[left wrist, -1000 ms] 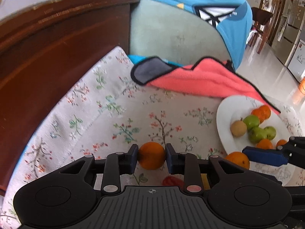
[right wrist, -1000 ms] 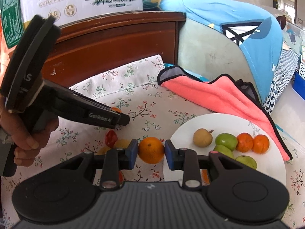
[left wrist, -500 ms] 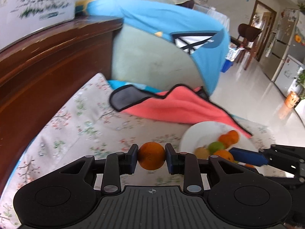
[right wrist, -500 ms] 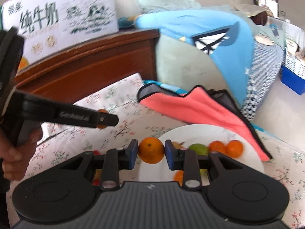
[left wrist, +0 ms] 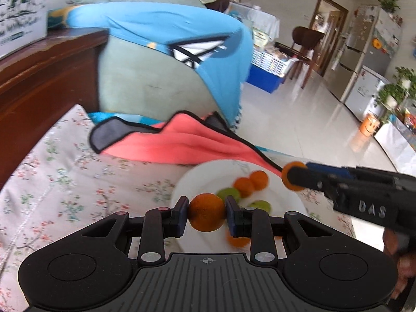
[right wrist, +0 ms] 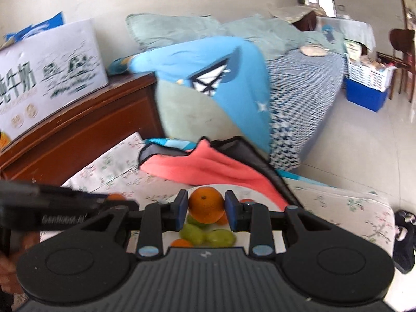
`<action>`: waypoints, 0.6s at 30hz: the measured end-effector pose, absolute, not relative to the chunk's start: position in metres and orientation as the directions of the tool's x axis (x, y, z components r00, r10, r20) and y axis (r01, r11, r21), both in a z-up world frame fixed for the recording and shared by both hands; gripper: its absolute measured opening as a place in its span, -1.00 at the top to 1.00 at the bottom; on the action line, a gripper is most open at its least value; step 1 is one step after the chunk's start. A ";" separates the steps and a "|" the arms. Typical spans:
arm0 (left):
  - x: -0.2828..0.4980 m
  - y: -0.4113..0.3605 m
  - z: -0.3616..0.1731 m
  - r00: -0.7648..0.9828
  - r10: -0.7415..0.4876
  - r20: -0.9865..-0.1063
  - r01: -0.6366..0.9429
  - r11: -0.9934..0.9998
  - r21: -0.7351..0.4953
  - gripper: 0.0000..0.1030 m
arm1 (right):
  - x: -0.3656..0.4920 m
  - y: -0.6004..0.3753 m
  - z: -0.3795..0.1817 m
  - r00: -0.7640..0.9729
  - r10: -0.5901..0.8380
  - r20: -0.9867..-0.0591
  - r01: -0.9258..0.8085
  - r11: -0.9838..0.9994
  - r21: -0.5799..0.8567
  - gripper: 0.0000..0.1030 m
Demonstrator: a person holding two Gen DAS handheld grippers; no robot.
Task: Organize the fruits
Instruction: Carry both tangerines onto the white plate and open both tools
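Note:
My left gripper [left wrist: 207,215] is shut on an orange [left wrist: 206,215] and holds it above the near left rim of a white plate [left wrist: 192,182]. The plate carries oranges [left wrist: 251,182] and green fruits [left wrist: 228,193]. My right gripper [right wrist: 206,209] is shut on another orange [right wrist: 206,206] above the same plate [right wrist: 260,236], over green fruits [right wrist: 208,235]. In the left wrist view the right gripper [left wrist: 296,176] enters from the right with its orange. In the right wrist view the left gripper [right wrist: 117,199] enters from the left.
A pink cloth with black trim [left wrist: 182,143] lies just behind the plate on the floral tablecloth [left wrist: 52,169]. A dark wooden headboard [left wrist: 39,83] stands at the left, with a milk carton box [right wrist: 46,72] on top. A blue and green cushion [left wrist: 161,59] is behind.
Both grippers have lifted their oranges off the tablecloth and carried them right, over the plate. The views have tilted up toward the room.

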State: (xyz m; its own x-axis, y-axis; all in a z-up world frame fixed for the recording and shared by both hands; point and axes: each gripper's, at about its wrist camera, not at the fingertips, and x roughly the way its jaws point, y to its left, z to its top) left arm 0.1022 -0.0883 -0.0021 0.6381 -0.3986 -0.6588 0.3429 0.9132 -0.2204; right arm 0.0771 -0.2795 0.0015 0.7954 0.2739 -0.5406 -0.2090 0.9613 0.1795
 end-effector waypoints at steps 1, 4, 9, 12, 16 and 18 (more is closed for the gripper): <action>0.102 -0.091 -0.003 0.635 -0.398 -0.662 0.345 0.913 -0.218 0.46 | 0.078 -0.285 0.000 0.796 0.265 -0.545 -0.193 0.963 0.187 0.41; 0.104 -0.095 -0.009 0.625 -0.392 -0.676 0.339 0.915 -0.217 0.46 | 0.078 -0.296 -0.005 0.786 0.252 -0.564 -0.154 0.964 0.215 0.41; 0.109 -0.099 -0.019 0.609 -0.363 -0.705 0.309 0.927 -0.210 0.46 | 0.081 -0.308 -0.018 0.766 0.238 -0.597 -0.109 0.963 0.245 0.41; 0.112 -0.102 -0.023 0.598 -0.360 -0.716 0.305 0.929 -0.212 0.46 | 0.083 -0.314 -0.025 0.753 0.239 -0.613 -0.072 0.956 0.284 0.41; 0.113 -0.106 -0.027 0.589 -0.357 -0.725 0.302 0.929 -0.212 0.46 | 0.085 -0.318 -0.034 0.734 0.245 -0.633 -0.042 0.947 0.318 0.41; 0.114 -0.108 -0.027 0.588 -0.358 -0.725 0.303 0.929 -0.213 0.46 | 0.086 -0.318 -0.036 0.729 0.248 -0.638 -0.035 0.944 0.327 0.40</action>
State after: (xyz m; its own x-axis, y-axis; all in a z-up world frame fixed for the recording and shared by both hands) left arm 0.1135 -0.1079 -0.0272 0.5883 -0.3579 -0.7251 0.3027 0.9290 -0.2129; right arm 0.0859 -0.3180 -0.0363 0.7286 0.2483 -0.6384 -0.0354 0.9444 0.3269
